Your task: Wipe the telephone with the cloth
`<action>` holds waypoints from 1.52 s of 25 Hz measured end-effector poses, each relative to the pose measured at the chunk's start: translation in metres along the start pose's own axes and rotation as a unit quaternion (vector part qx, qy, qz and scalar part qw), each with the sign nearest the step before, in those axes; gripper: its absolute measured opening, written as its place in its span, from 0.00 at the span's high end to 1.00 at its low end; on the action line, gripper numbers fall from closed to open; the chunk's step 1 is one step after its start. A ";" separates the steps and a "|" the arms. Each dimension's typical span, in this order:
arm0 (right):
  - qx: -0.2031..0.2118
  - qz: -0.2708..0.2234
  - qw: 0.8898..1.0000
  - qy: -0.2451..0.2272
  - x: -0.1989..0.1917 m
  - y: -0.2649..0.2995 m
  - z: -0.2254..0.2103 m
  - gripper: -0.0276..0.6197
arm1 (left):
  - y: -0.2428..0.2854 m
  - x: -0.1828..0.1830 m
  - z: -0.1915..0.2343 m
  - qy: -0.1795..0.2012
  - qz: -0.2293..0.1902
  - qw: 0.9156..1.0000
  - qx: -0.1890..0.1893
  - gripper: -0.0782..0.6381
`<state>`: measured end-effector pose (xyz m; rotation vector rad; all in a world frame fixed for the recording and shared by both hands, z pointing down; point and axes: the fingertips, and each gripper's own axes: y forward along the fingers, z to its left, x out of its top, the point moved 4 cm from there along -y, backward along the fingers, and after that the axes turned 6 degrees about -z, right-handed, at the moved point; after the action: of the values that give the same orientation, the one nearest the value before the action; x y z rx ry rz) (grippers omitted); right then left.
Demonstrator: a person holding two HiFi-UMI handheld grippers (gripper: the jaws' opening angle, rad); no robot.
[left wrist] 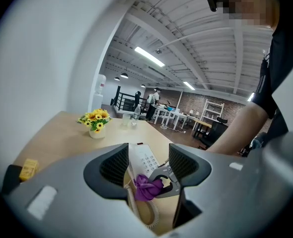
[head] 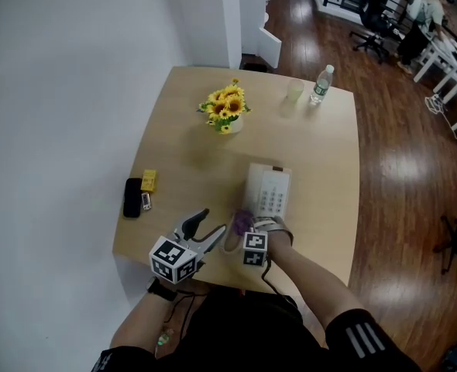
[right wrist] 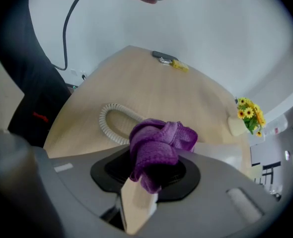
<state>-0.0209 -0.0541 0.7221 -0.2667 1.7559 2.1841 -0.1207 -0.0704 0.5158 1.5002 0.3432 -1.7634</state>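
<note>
Clamped on a bunched purple cloth [right wrist: 159, 145], my right claw [right wrist: 147, 175] has its jaws shut hard through the wad. A fat knot of fabric sticks out ahead of the tips, which I judge makes a good pad for rubbing. My left claw [left wrist: 147, 158] gapes wide with nothing gripped between its jaws. It hovers just left of the right one, probably ready to steady whatever gets wiped.

The telephone [head: 269, 192] lies flat on the worktop [head: 321, 153] in the middle of the head view, keypad up, and the cloth sits at its lower-left corner. Its coiled cord [right wrist: 111, 125] loops over the wood left of centre in the right gripper view.

Whether the cloth touches the telephone I cannot tell. From above, my own claw covers that spot. In the right gripper view the wad hides nearly all of the set, with only a pale strip showing behind it. A beige shape [head: 232, 241] beneath the cloth may be the handset, but it is too blurred to say.
</note>
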 end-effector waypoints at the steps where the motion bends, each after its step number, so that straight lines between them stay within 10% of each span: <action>1: 0.002 -0.006 1.000 0.008 -0.002 0.004 0.004 0.74 | 0.001 -0.001 0.000 0.000 0.002 1.000 0.002 0.54; 6: 0.016 -0.109 0.988 0.105 0.001 -0.022 0.005 0.74 | 0.017 -0.016 0.010 -0.006 0.042 0.999 0.020 0.54; 11: -0.042 -0.227 0.939 0.254 -0.008 -0.094 -0.011 0.74 | 0.073 -0.026 0.026 -0.016 0.092 0.994 0.053 0.54; 25: -0.129 -0.300 0.842 0.429 -0.091 -0.170 -0.008 0.73 | 0.213 -0.096 0.052 -0.065 0.208 0.965 0.148 0.51; 31: -0.124 -0.300 0.830 0.454 -0.105 -0.166 -0.002 0.73 | 0.227 -0.114 0.063 -0.069 0.239 0.952 0.179 0.51; 38: -0.118 -0.306 0.825 0.460 -0.104 -0.163 -0.006 0.73 | 0.227 -0.115 0.064 -0.088 0.217 0.957 0.171 0.55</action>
<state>0.1353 -0.0427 0.6079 -1.9112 1.3903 1.8359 -0.0075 -0.2179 0.7012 1.4932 -0.3784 -1.6283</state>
